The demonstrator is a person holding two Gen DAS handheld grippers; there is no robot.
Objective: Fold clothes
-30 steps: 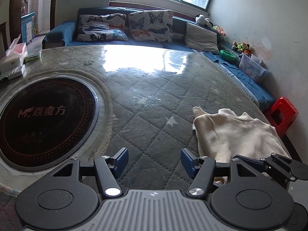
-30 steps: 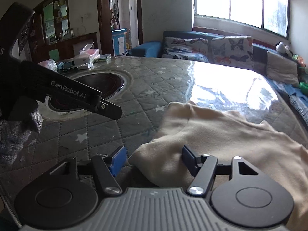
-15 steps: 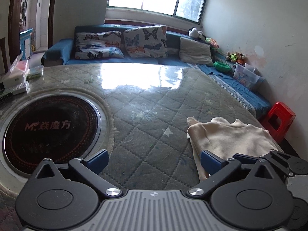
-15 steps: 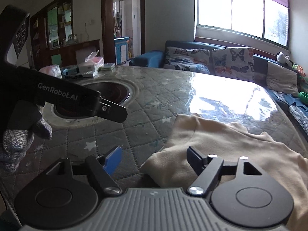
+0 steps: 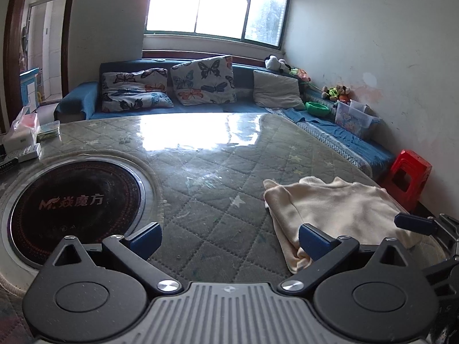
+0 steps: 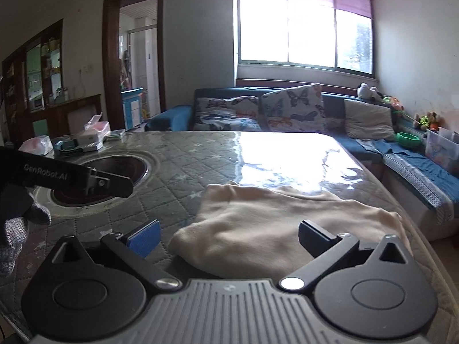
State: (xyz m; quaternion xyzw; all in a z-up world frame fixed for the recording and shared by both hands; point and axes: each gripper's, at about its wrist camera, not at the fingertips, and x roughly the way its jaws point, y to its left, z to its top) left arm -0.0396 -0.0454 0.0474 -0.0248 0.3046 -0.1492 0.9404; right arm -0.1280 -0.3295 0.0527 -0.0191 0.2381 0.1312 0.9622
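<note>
Plainly legible, the round black induction cooktop (image 5: 75, 210) set into the quilted table cover (image 5: 206, 200) carries an "M" logo followed by three Chinese characters, 焱魔方 as far as the fisheye allows. In the right wrist view the black side of the left gripper (image 6: 86, 179) reads "GenRobot.AI" in pale letters, with a grey knitted glove (image 6: 17, 229) on the hand below it.

The cream sweater (image 5: 338, 212) lies folded on the near right part of the table, well apart from the cooktop. The left gripper (image 5: 229, 238) hovers with its jaws spread wide and nothing between them; its right blue pad (image 5: 314, 240) sits in front of the sweater's near corner, though whether it touches the cloth cannot be told. The right gripper (image 6: 228, 238) is likewise wide open over the sweater's near edge (image 6: 258, 243), gripping nothing.

A second ago both pairs of jaws were much narrower, and half a second ago the right one was still only partly parted. Both cameras have also tipped up since then: more of the window (image 5: 215, 3) and wall shows, and the butterfly cushions (image 5: 203, 80) on the blue sofa (image 5: 80, 97) sit lower in the picture. The sweater has not shifted on the table.
</note>
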